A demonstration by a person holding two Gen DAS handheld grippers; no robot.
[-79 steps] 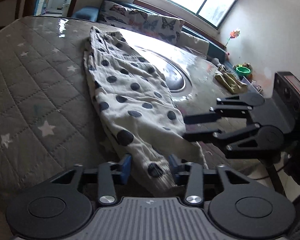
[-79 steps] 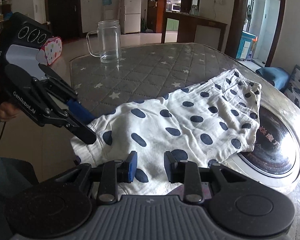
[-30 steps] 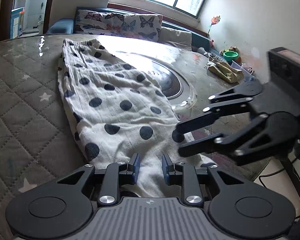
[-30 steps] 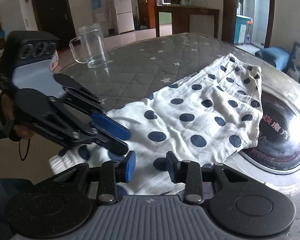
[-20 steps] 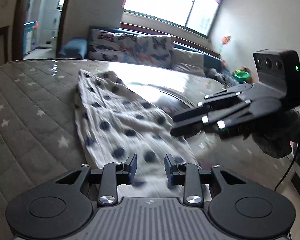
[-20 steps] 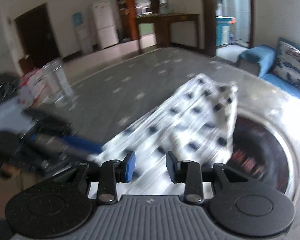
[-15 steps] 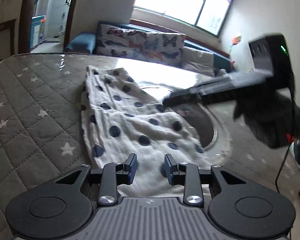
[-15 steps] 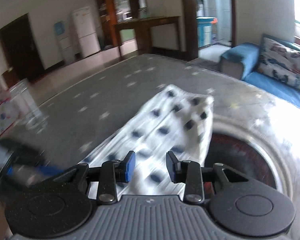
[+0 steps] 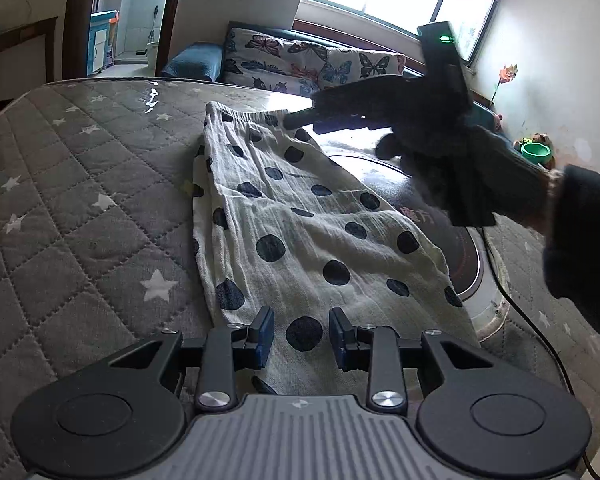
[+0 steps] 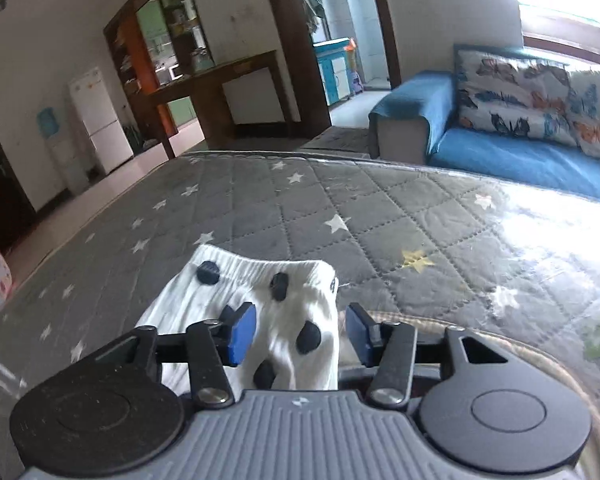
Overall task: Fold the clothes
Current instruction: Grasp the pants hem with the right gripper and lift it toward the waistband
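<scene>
polka-dot pants lie flat lengthwise on the quilted surface, partly over the dark round inset. no cross fold yet. left gripper released over the hem end; right gripper released, straddling the waistband edge.

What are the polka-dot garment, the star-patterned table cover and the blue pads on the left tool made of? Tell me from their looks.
White garment with dark polka dots: likely crinkled cotton gauze, matte, with fine wrinkled ribbing and soft folds.
Grey star-patterned quilted table cover: stitched padded fabric, apparently under a clear glossy film, given the glare streaks.
Blue pads on the open left tool: probably rubber or soft plastic, smooth and matte.
</scene>
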